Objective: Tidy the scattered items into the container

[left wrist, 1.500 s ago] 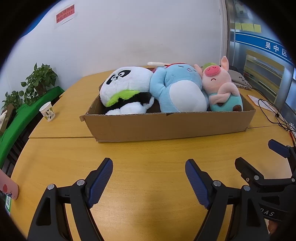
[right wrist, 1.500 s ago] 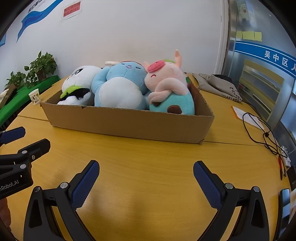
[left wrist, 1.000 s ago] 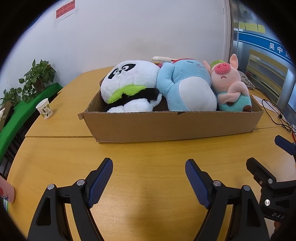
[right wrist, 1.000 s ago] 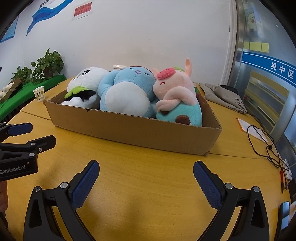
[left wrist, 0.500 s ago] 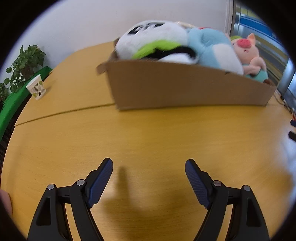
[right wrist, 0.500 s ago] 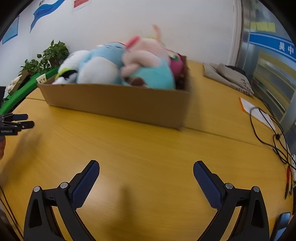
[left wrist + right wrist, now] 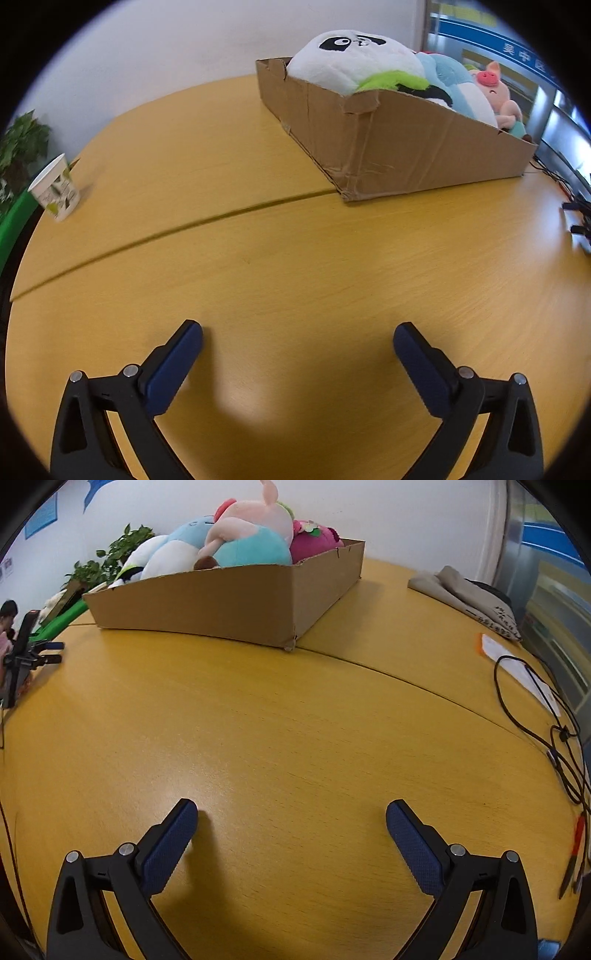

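Note:
A brown cardboard box (image 7: pixel 406 147) stands on the yellow wooden table (image 7: pixel 295 258), also in the right wrist view (image 7: pixel 229 598). In it lie a panda plush (image 7: pixel 351 59), a blue plush (image 7: pixel 454 81) and a pink pig plush (image 7: pixel 498 92); the right wrist view also shows a magenta plush (image 7: pixel 314 539) behind the pig (image 7: pixel 251 520). My left gripper (image 7: pixel 297 339) is open and empty, low over the table, left of the box. My right gripper (image 7: pixel 291 818) is open and empty, low over the table, right of the box.
A paper cup (image 7: pixel 55 188) stands at the table's left edge by green plants (image 7: pixel 22 147). A folded grey cloth (image 7: pixel 469 598), a paper sheet (image 7: pixel 517 664) and black cables (image 7: pixel 546 731) lie at the right. A person sits far left (image 7: pixel 7 620).
Both grippers have dropped low towards the table and swung apart, the left one to the box's left end, the right one to its right end. Jaws stayed open.

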The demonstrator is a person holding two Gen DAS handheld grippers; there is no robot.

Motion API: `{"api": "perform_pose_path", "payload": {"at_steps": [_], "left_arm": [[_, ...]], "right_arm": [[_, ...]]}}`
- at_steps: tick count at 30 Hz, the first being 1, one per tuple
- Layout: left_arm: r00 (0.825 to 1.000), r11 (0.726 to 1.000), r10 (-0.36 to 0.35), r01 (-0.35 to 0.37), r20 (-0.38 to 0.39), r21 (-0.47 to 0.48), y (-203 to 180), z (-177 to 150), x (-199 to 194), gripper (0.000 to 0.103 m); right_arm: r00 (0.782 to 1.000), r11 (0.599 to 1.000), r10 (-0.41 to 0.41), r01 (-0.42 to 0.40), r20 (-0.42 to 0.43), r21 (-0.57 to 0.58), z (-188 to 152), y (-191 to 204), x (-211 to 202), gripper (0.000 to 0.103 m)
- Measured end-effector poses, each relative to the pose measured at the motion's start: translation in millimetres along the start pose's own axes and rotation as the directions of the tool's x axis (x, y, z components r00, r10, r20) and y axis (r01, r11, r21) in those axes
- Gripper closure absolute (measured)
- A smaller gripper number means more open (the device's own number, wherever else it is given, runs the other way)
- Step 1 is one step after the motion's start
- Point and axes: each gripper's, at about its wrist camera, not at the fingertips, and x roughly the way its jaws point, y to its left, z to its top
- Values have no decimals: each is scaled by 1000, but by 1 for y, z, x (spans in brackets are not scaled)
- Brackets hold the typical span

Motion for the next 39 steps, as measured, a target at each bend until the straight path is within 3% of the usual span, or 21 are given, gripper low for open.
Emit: {"api": "perform_pose_path", "payload": {"at_steps": [5,11,39], "left_arm": [[999,998,-39,39,-2,51,19,9,9,0],[1000,999,-30,30,-4,42,33,15,16,0],[1000,999,-27,27,-4,42,32,15,17,0]], "right_arm": [[1000,999,-23,23,2,32,-1,-32,2,0],[1000,1000,10,-10,1,-4,7,-50,8,0],[1000,1000,20,-20,1,-23,9,-52,10,0]]}}
